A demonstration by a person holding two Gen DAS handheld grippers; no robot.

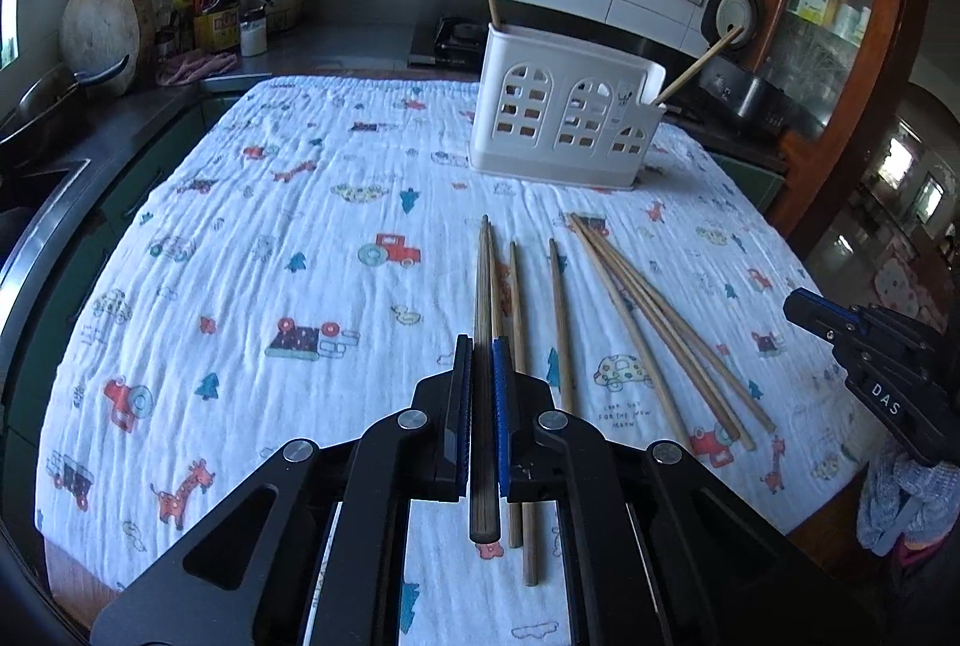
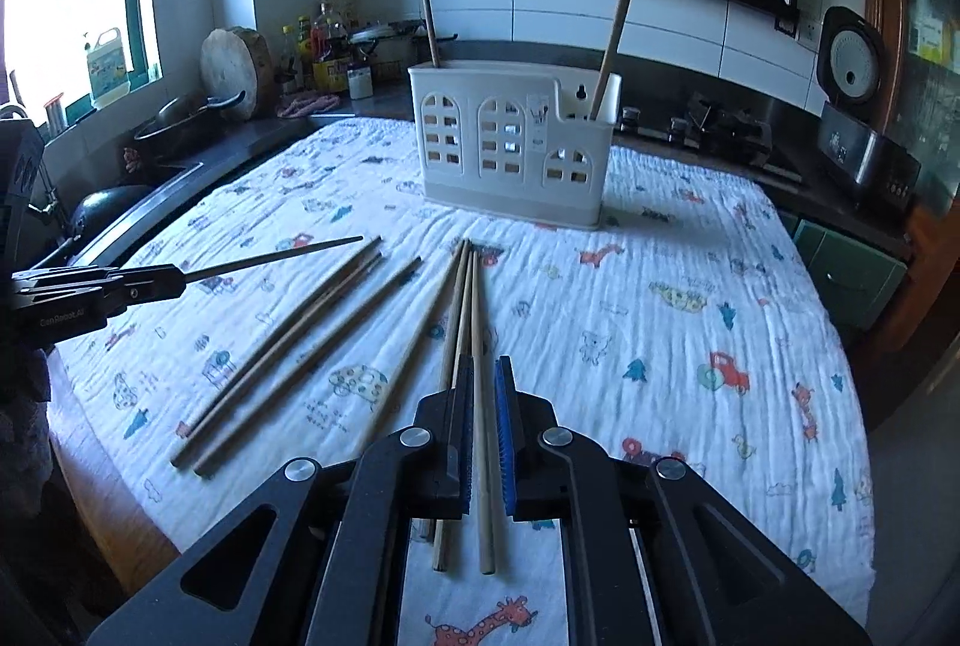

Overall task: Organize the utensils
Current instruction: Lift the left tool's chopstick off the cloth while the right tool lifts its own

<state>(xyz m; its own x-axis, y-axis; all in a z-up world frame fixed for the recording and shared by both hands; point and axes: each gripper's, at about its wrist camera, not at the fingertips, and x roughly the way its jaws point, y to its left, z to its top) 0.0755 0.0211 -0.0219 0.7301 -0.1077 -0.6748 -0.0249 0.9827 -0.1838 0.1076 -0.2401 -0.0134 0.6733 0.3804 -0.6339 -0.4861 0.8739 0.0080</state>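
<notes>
Left wrist view: seven loose chopsticks (image 1: 560,322), two in the holder (image 1: 564,117).

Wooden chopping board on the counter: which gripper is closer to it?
Left. The left gripper sits on the chopping board side of the table; the right gripper is across the loose chopsticks, farther away.

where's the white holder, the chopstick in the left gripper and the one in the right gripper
white holder (image 1: 558,117), left wrist view, front wall
dark chopstick (image 1: 482,286), left wrist view, shaft beyond the pads
pale chopstick (image 2: 477,322), right wrist view, shaft beyond the pads
</notes>
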